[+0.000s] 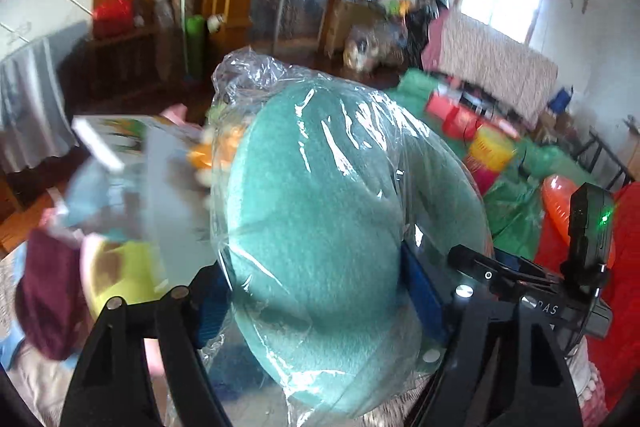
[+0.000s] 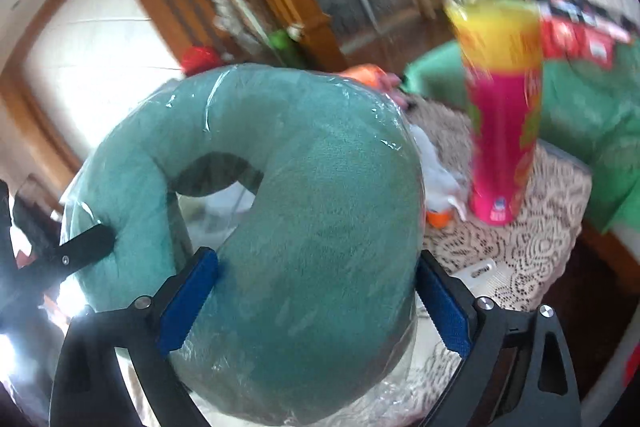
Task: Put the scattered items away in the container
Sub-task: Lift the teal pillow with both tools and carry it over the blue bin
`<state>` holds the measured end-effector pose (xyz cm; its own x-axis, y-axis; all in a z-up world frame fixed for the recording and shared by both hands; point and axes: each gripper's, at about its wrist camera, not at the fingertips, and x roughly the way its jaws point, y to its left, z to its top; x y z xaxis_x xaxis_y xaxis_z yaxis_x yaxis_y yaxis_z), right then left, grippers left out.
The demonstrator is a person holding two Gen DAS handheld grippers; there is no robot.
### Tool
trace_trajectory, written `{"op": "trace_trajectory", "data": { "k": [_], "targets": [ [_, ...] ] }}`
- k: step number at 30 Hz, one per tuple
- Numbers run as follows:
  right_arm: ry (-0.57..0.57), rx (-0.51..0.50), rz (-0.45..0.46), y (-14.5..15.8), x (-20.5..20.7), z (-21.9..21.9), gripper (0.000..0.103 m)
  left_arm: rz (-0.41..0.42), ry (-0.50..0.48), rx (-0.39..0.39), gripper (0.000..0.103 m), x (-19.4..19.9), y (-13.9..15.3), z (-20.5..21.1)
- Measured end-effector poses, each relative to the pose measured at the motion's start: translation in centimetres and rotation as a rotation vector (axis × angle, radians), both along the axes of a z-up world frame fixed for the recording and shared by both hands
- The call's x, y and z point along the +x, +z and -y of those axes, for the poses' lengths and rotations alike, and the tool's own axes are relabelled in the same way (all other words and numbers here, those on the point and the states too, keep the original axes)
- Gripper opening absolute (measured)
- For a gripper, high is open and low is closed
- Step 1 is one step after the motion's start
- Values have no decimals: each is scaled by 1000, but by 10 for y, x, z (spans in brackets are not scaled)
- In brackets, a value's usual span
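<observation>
A teal U-shaped neck pillow point(image 1: 316, 211) wrapped in clear plastic fills both views. My left gripper point(image 1: 316, 303) is shut on one arm of it, blue pads pressing both sides. My right gripper point(image 2: 320, 303) is shut on the other arm of the pillow point(image 2: 312, 227). The right gripper's black body point(image 1: 520, 275) shows at the right of the left wrist view, and a left finger point(image 2: 80, 247) touches the pillow at the left of the right wrist view. The pillow is held up in the air. No container is clearly visible.
A pink and yellow tube can point(image 2: 500, 115) stands on a lace-covered table point(image 2: 532, 247), with a small white and orange toy point(image 2: 440, 203) beside it. A green cloth point(image 2: 600, 131) lies behind. Blurred book and yellow-green item point(image 1: 120, 267) lie at the left.
</observation>
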<state>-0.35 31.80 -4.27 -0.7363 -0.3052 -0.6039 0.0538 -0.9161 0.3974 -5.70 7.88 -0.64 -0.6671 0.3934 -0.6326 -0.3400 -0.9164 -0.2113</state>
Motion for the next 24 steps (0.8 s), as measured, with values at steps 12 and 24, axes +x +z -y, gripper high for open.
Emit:
{"op": "trace_trajectory", "data": {
  "k": [12, 24],
  "targets": [
    [286, 24, -77, 46, 56, 147, 97, -25, 275, 10, 77, 130, 46, 150],
    [577, 41, -53, 31, 104, 301, 97, 9, 547, 5, 78, 249, 24, 283]
  ]
}}
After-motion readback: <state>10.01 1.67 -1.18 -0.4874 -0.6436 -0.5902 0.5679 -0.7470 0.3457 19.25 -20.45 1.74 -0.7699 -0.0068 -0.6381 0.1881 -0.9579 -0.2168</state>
